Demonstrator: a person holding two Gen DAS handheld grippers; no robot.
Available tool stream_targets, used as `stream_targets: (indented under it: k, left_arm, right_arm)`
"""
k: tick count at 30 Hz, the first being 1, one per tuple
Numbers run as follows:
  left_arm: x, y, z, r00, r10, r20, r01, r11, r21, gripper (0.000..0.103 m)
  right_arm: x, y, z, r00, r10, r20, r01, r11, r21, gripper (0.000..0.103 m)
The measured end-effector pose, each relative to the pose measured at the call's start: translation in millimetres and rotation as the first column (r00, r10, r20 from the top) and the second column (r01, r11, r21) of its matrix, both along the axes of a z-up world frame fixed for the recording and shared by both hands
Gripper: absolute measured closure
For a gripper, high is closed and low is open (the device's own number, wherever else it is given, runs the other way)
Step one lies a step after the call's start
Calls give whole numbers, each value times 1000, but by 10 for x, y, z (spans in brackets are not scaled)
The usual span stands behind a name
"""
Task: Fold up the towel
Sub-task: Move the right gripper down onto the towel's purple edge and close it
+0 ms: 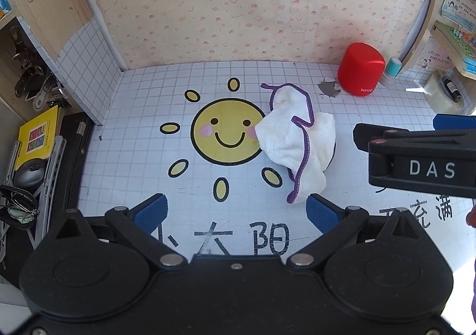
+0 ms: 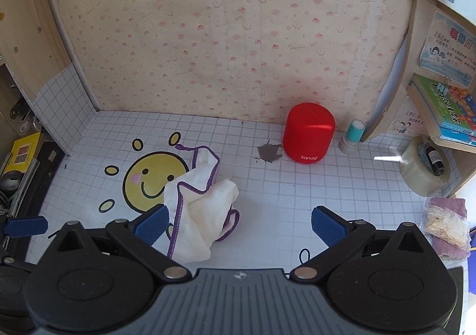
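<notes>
Left tool (image 1: 236, 211): blue pads spread wide, nothing between them; it hovers over the desk (image 1: 166, 82), pads just short of the near end of the towel (image 1: 293, 138), no contact visible. Right tool (image 2: 239, 223): jaws likewise spread wide, nothing gripped; its left pad (image 2: 151, 223) overlaps the towel's near-left edge in the right wrist view, contact cannot be told; its right pad sits over bare desk. In the left wrist view the right tool's black body marked "DAS" comes in from the right edge, beside the towel.

Towel: white with purple stitched hem, crumpled in a loose heap, unfolded; it lies on the desk and covers the right cheek of the yellow smiling sun decal (image 1: 227, 131); one hem loop trails toward the back wall.

Desk surface: white grid-tile pattern, black Chinese characters printed near the front edge; a grey torn patch (image 1: 328, 88) shows in the surface behind the towel.

Further out: red cylindrical speaker (image 2: 308, 135) stands upright near the back wall, just right of the patch; small teal-topped stamp (image 2: 353, 135) beside it; roll of clear tape (image 2: 419, 170) at far right under a shelf; pink-patterned wallpaper (image 2: 223, 31) behind; yellow book (image 1: 37, 135) and grey mouse (image 1: 29, 174) lie left of the desk.
</notes>
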State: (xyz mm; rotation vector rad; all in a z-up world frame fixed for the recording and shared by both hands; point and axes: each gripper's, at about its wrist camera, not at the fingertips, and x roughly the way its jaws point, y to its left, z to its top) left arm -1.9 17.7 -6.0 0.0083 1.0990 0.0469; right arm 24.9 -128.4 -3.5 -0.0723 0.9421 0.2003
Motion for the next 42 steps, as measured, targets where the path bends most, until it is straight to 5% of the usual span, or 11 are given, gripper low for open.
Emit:
stream_targets:
  k: [6, 10, 15, 16, 18, 22, 24, 26, 27, 32, 42]
  left_arm:
    - [-84, -28, 15, 999, -19, 28, 20, 1000, -17, 19]
    - [-89, -70, -29, 999, -44, -2, 44, 999, -19, 74]
    - [-107, -77, -85, 998, -56, -20, 56, 998, -12, 102]
    - [-117, -76, -80, 998, -60, -14, 59, 998, -14, 102]
    - [-144, -78, -48, 998, -68, 11, 68, 998, -14, 103]
    - [-156, -102, -3, 996, -82, 29, 82, 997, -10, 100]
    - [-162, -116, 16, 996, -82, 44, 81, 997, 3, 80]
    - [-164, -121, 37, 995, -83, 58, 82, 997, 5, 28]
    - [-169, -124, 52, 994, -81, 71, 81, 997, 10, 23]
    - [-132, -143, 46, 995, -82, 60, 80, 996, 35, 21]
    - [-188, -30, 41, 992, -55, 110, 66, 993, -100, 21]
  right_arm:
    - [-79, 7, -1, 1000, 4, 26, -4, 1000, -1, 4]
    - [-95, -11, -9, 1000, -16, 15, 16, 1000, -2, 9]
    - [-136, -33, 1, 999, -10, 32, 9, 1000, 19, 69]
    - [-138, -31, 1, 999, -6, 32, 6, 1000, 21, 88]
    - [-142, -28, 1, 1000, 2, 31, -2, 1000, 26, 103]
    - [-148, -23, -1, 999, 15, 29, -17, 999, 36, 102]
    - [-146, -26, -3, 999, 18, 28, -19, 999, 43, 96]
    - [-143, -28, -6, 999, 20, 27, -21, 999, 50, 62]
    - [-142, -29, -7, 999, 21, 26, -22, 998, 54, 33]
    - [-135, -35, -13, 999, 26, 24, -28, 997, 72, 18]
    - [-152, -32, -16, 999, 27, 22, -29, 994, 101, 17]
